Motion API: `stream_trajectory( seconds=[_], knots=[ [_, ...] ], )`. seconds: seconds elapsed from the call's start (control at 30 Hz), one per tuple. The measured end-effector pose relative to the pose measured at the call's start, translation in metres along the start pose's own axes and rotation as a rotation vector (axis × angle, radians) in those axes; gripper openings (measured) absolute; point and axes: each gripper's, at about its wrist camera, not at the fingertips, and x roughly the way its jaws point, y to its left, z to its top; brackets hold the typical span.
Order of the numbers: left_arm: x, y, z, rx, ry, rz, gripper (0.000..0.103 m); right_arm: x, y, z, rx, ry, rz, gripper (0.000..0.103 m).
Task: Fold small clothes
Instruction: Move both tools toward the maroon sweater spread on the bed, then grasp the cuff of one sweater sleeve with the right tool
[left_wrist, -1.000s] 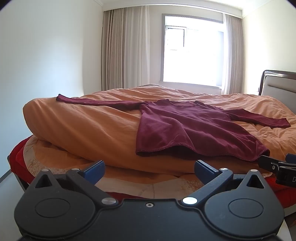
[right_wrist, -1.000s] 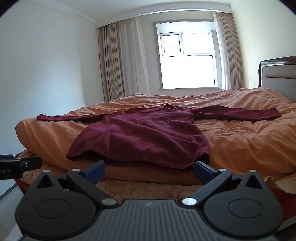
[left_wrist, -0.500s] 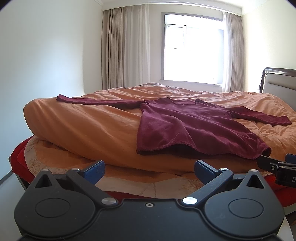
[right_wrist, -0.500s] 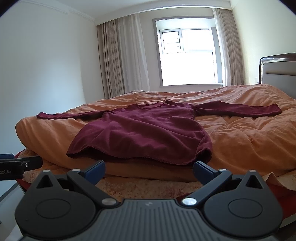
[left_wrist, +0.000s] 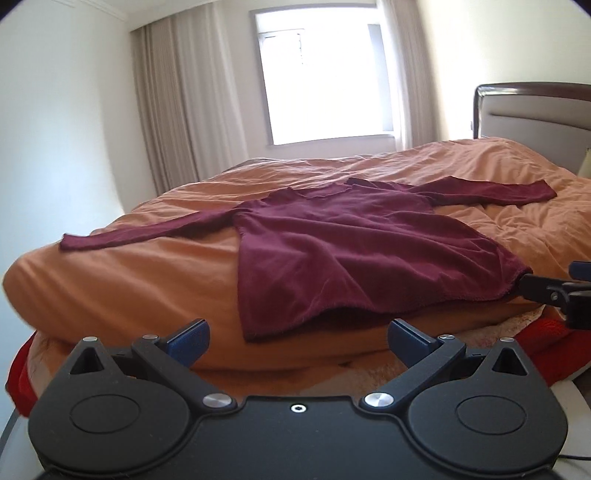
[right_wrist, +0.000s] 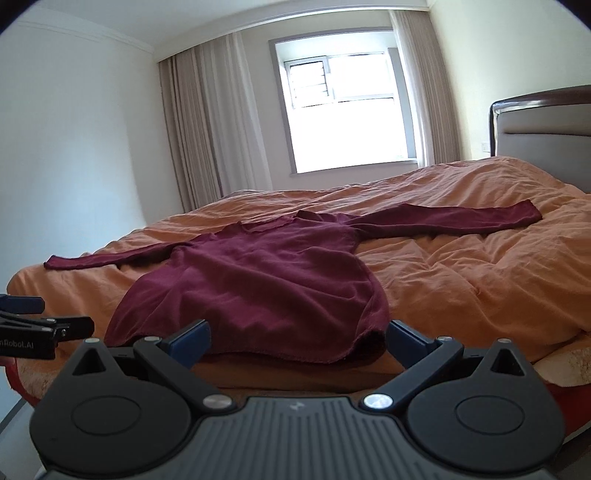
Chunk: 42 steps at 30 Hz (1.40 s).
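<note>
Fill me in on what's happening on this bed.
A person is holding a two-finger gripper in each hand, about to fold a maroon top. It lies spread flat on the orange duvet, both sleeves stretched out to the sides and its hem at the near edge of the bed. The left gripper and right gripper are both open at that hem, holding nothing. No fold has been made yet.

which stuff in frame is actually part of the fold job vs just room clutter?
Job:
maroon long-sleeved top, spread flat
left gripper, open
right gripper, open

Just there:
orange duvet, the surface under it
headboard
window
curtains
</note>
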Motion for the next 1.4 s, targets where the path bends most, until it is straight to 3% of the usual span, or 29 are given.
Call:
stream_trajectory(
  seconds=[0.07, 0.33, 0.7, 1.1, 1.27, 1.4],
  knots=[
    [0.016, 0.003, 0.015, 0.015, -0.005, -0.024, 0.102, 0.006, -0.010, 0.002, 0.022, 0.000, -0.027, 0.103],
    [0.083, 0.013, 0.073, 0.016, -0.004, 0.006, 0.102, 0.038, -0.045, 0.009, 0.051, 0.033, -0.158, 0.103],
    [0.182, 0.022, 0.117, -0.048, 0.045, -0.024, 0.102, 0.092, -0.073, 0.026, 0.049, 0.054, -0.217, 0.103],
    [0.272, -0.018, 0.132, -0.053, 0.087, -0.052, 0.102, 0.132, -0.138, 0.045, 0.058, -0.062, -0.256, 0.103],
    [0.299, -0.032, 0.136, -0.087, 0.088, -0.071, 0.102, 0.153, -0.191, 0.066, 0.199, -0.089, -0.219, 0.103],
    [0.314, -0.039, 0.129, -0.084, 0.091, -0.094, 0.102, 0.173, -0.230, 0.088, 0.261, -0.082, -0.239, 0.103]
  ],
)
